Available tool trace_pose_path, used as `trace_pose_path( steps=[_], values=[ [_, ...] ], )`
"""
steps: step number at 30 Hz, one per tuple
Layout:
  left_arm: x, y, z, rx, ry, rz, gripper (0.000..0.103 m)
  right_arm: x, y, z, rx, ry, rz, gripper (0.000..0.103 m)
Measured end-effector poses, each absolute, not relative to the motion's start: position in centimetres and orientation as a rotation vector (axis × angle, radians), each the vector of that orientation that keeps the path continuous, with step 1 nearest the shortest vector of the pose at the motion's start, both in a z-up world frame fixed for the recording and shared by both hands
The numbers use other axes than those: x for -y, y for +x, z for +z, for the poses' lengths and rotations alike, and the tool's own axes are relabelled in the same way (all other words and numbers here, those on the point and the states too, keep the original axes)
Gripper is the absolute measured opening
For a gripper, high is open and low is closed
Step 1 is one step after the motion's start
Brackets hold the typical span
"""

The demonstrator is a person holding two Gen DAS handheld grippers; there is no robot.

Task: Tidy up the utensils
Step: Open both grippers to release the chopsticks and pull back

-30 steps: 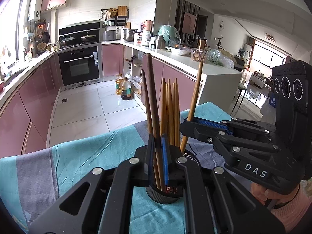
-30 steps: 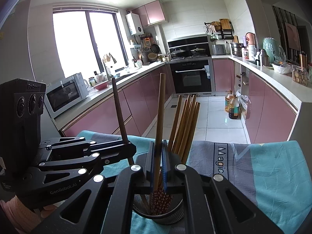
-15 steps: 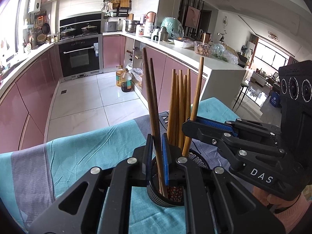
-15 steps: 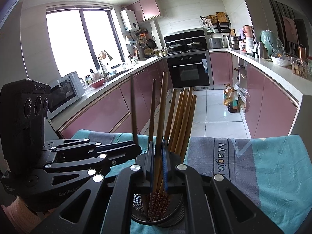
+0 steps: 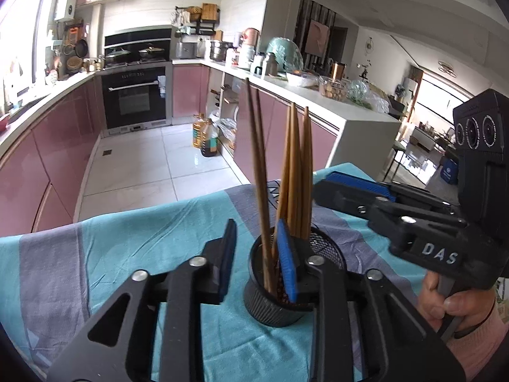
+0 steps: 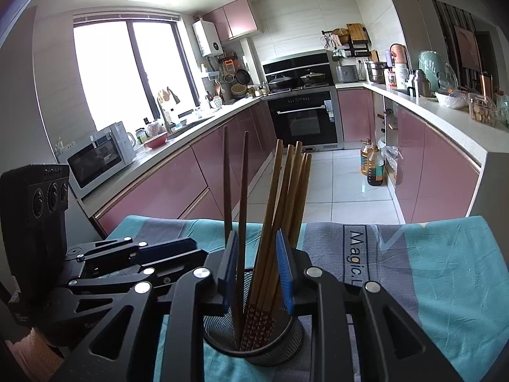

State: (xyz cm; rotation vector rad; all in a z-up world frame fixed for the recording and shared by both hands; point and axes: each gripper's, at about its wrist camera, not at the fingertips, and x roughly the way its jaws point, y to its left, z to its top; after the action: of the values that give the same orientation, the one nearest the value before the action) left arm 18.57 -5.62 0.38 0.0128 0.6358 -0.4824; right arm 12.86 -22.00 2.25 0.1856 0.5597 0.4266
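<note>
Left tongs: the left gripper [image 5: 257, 258] has just been opening; its blue-padded jaws stand apart over the near rim of the holder, gripping nothing, the two dark chopsticks rising free between them.
Right tongs: the right gripper [image 6: 258, 267] has likewise just been opening; the chopsticks stand between its parted jaws, but the pads do not press on them.
Holder: a black mesh cup [image 6: 254, 340] sits upright on the cloth, under both grippers.
Dark chopsticks: two dark chopsticks [image 6: 242, 197] stand in the cup, leaning slightly.
Light chopsticks: a bundle of light wooden chopsticks [image 6: 286, 191] with patterned lower ends stands beside them in the same cup.
Surface: a teal and grey striped cloth [image 6: 445, 270], wrinkled, printed with "Magic", covers the table.
Room: a kitchen with pink cabinets [image 6: 165, 187], a built-in oven [image 6: 302, 121], white floor tiles, a microwave [image 6: 98, 156] on the counter by the window, oil bottles [image 6: 372, 165] on the floor.
Person: a hand [image 5: 445, 299] in a pink sleeve holds the right gripper's handle.
</note>
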Motion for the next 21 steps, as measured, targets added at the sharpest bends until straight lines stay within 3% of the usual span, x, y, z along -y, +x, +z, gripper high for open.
trace_pose_path(
  steps=[2, 6, 8, 11, 21],
  values=[
    [4.5, 17.6, 0.6, -0.595, 0.002, -0.443, 0.055, 21.9, 11.8, 2.5, -0.538, 0.164, 0.423, 0.039],
    [2.4, 15.2, 0.7, -0.516, 0.0, -0.342, 0.08, 21.4, 9.4, 3.0, -0.486, 0.097, 0.404, 0.069],
    [1.4, 14.0, 0.7, -0.484, -0.006, -0.305, 0.095, 21.1, 8.2, 2.8, -0.46, 0.065, 0.375, 0.091],
    [-0.5, 12.0, 0.7, -0.432, -0.019, -0.244, 0.097, 20.8, 6.9, 2.3, -0.436, 0.028, 0.347, 0.096],
    [-3.8, 6.7, 1.2, -0.342, -0.009, -0.128, 0.097, 19.2, 3.5, 0.9, -0.381, 0.01, 0.328, 0.096]
  ],
)
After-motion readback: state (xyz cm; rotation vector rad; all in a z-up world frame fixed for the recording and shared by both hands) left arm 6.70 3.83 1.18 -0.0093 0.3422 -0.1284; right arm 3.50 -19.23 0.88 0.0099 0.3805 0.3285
